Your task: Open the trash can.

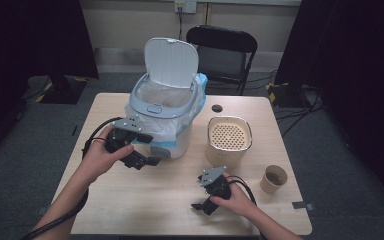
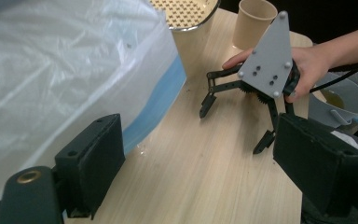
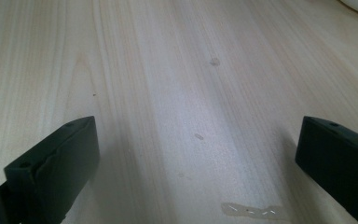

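Counter (image 1: pixel 145 200), light wood. Item 1: white bin (image 1: pixel 164 107), lid raised, lined with a clear plastic bag (image 1: pixel 166 97) edged in blue; contents cannot be told. Item 2: cream canister (image 1: pixel 229 141), just right of the bin, topped by a perforated insert. Item 3: paper cup (image 1: pixel 273 179), right of the bin beyond the canister, interior dark. Left tool (image 1: pixel 141 150), jaws spread, empty, against the bin's front. Right tool (image 1: pixel 206 206), jaws spread, empty, over bare counter in front of the bin.

On the light wooden desk (image 1: pixel 130 200), a white lidded bin lined with a clear plastic bag (image 1: pixel 166 107) stands left of a beige perforated-top container (image 1: pixel 228 140); a tan paper cup (image 1: pixel 273 179) sits farther right, nearer the person.
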Available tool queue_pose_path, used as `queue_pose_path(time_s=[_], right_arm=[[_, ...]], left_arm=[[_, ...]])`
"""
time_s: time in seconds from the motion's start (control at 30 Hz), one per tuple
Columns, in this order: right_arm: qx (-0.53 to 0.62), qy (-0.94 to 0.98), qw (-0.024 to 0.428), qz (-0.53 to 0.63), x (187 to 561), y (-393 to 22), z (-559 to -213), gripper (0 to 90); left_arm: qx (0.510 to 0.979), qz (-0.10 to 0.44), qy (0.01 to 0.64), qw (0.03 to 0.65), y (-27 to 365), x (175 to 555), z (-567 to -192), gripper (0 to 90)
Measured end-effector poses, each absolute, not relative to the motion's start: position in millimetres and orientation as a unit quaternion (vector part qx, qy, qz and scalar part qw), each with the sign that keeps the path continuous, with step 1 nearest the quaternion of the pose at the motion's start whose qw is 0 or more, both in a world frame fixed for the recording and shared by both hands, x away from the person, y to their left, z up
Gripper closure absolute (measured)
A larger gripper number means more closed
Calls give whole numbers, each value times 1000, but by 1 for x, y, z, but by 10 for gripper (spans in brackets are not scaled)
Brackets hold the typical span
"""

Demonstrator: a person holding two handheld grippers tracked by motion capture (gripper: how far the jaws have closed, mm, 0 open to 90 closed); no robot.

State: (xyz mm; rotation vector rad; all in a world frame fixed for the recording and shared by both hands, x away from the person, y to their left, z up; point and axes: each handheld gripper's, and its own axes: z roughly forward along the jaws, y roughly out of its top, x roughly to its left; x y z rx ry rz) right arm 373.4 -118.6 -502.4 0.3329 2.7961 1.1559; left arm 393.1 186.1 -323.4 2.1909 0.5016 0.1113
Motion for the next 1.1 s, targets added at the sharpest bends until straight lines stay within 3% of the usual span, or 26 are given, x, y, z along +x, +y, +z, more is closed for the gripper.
queue_pose_path(time_s=[0.67, 0.77, 0.83, 0.9, 1.1], right_arm=[[113, 917, 45, 379, 371, -118, -502, 0], [106, 917, 42, 382, 371, -118, -501, 33], [106, 916, 41, 385, 370, -119, -499, 119], [105, 916, 41, 386, 371, -120, -498, 142], [100, 919, 36, 380, 372, -125, -495, 143]], left_arm=[[880, 11, 211, 425, 179, 388, -384, 160], [880, 9, 211, 425, 178, 387, -393, 161], [883, 4, 211, 420, 178, 385, -399, 161], [882, 3, 210, 422, 178, 384, -402, 160], [883, 7, 211, 419, 178, 380, -414, 161]])
